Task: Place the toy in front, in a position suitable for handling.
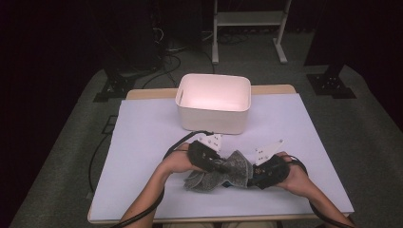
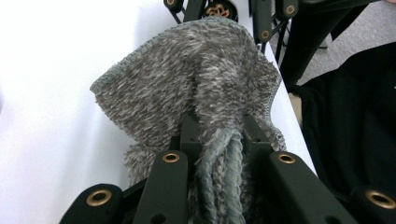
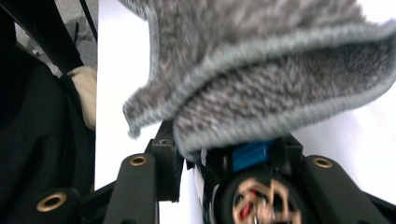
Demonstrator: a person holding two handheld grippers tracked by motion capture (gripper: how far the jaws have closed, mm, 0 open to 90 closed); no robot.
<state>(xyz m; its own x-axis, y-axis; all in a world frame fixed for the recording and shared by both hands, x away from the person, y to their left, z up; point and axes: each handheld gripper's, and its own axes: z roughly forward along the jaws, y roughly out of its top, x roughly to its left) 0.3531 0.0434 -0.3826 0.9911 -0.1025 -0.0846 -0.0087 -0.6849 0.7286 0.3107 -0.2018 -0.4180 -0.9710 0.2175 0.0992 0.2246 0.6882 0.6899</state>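
Observation:
A fluffy grey towel (image 1: 227, 172) with a stitched hem hangs bunched between my two grippers near the table's front edge. My left gripper (image 1: 219, 166) comes in from the left and is shut on a gathered fold of it. In the left gripper view the towel (image 2: 196, 79) is pinched between the jaws of my left gripper (image 2: 219, 128), and its thick hem runs down between them. My right gripper (image 1: 253, 175) meets the towel from the right. In the right gripper view a doubled layer of the towel (image 3: 261, 70) fills the gap between the jaws of my right gripper (image 3: 229, 147).
A white plastic bin (image 1: 211, 118) stands open on the table just behind the grippers. The white sheet (image 1: 142, 142) covers the table, with bare room to the left and right. Beyond the table lie grey carpet, cables and a white stand (image 1: 247, 21).

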